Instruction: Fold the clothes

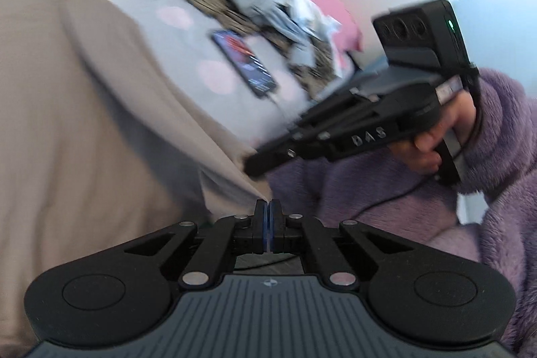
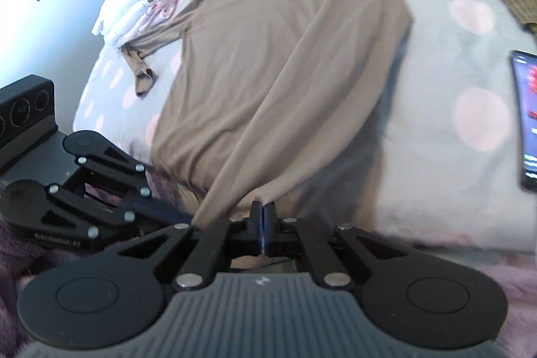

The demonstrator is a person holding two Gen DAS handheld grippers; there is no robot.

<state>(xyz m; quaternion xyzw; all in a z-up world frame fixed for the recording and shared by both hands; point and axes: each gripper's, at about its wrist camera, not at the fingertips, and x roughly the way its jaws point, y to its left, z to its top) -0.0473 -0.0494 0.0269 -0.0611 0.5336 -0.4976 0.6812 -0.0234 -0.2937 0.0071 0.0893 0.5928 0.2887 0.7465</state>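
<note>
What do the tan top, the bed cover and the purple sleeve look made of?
Tan top: thin matte knit, likely jersey; it drapes in soft folds from both shut grippers.
Bed cover: smooth woven fabric, probably cotton or polyester, pale grey with printed pink dots, no sheen.
Purple sleeve: thick fleece or plush; a fuzzy pile shows on its surface.

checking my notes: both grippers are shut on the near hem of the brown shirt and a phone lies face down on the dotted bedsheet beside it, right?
One detail is off: the phone lies screen up and lit, as the left wrist view shows. The rest holds: the left gripper and right gripper are both shut on the near hem of the brown shirt, on the dotted bedsheet.
</note>
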